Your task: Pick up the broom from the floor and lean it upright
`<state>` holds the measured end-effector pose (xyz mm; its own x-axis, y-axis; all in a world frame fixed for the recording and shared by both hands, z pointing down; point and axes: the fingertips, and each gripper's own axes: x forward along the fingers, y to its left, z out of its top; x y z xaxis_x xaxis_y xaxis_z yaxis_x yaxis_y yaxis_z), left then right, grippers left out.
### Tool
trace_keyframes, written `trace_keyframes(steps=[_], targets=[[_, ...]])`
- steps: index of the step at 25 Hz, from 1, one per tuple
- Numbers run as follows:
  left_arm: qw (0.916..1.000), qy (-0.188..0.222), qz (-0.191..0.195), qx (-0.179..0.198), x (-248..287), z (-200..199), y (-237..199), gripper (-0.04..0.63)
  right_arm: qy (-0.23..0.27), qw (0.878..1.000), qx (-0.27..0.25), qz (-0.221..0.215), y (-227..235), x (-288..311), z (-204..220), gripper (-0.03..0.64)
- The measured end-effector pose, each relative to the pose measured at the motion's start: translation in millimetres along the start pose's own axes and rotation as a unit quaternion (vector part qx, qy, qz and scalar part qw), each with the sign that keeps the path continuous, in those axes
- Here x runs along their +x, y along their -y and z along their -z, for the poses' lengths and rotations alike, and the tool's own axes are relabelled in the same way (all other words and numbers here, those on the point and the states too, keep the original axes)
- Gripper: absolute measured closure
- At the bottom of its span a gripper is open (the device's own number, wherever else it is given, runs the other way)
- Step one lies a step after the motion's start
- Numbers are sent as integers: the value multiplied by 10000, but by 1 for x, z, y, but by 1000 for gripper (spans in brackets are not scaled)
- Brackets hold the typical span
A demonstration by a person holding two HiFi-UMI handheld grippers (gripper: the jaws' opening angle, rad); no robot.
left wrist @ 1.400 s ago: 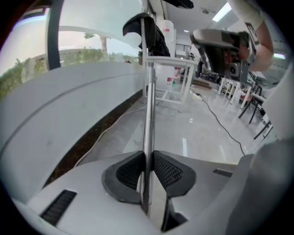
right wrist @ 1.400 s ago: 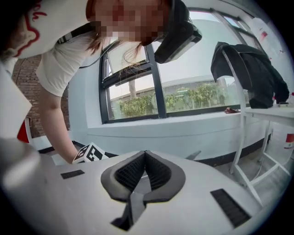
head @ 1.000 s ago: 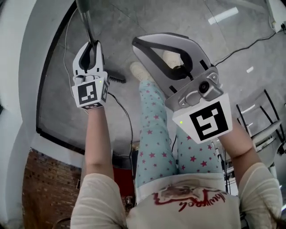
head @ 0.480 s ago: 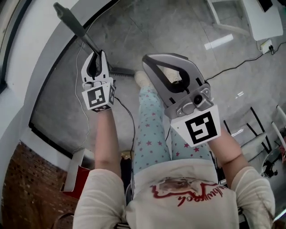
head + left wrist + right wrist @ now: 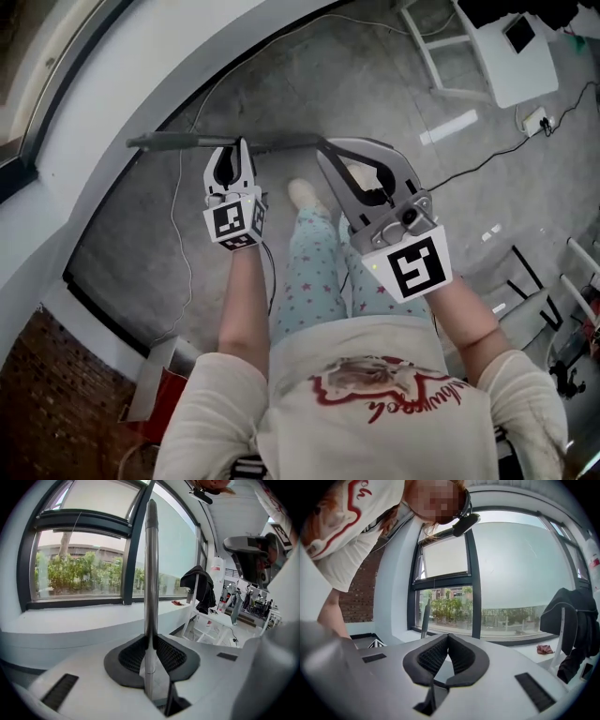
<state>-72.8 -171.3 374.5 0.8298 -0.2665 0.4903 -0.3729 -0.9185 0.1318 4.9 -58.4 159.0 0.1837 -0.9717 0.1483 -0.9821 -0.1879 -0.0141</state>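
Left claw (image 5: 232, 152): clenched on the broom (image 5: 178, 142), with the dark ribbed pads (image 5: 176, 656) pressed against the grey handle from both sides.
Right claw (image 5: 328, 150): clenched with nothing in it, the pads meeting at their tips. In the head view its tip sat just beside one end of the visible handle.
Broom: held by the handle in the left claw alone. In the head view the handle lay crosswise in front of both claws, over the edge of the floor (image 5: 375, 75) where that met the curved white sill (image 5: 141, 84). In the left gripper view it stood upright against the window (image 5: 79, 564). The brush end was out of view.
Right gripper view: the handle showed as a thin pole to the left of the claw, apart from it.
Person: legs in star-print trousers (image 5: 314, 272), with a pale shoe (image 5: 305, 194) on the floor between the two claws.
Floor: grey, with a thin cable (image 5: 183, 234) trailing along its sill-side edge.
Elsewhere: a dark jacket (image 5: 199, 585) hung on a white frame, well apart from the broom.
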Motion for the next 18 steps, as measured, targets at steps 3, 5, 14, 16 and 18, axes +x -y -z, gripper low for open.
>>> trace_keyframes(steps=[3, 5, 14, 16, 18], targets=[[9997, 113, -116, -156, 10, -19, 1, 511, 113, 9997, -167, 121, 7, 3, -20, 592], [9996, 165, -176, -171, 19, -37, 6, 511, 157, 9994, -146, 264, 13, 6, -29, 592], [9980, 432, -357, -281, 60, -108, -10, 511, 265, 9996, 42, 53, 32, 47, -53, 592], [9975, 384, -467, -370, 86, -111, -17, 511, 239, 9997, 107, -29, 56, 68, -47, 592], [9964, 294, -625, -485, 108, -114, -32, 511, 199, 9996, 189, -117, 73, 93, -48, 592]])
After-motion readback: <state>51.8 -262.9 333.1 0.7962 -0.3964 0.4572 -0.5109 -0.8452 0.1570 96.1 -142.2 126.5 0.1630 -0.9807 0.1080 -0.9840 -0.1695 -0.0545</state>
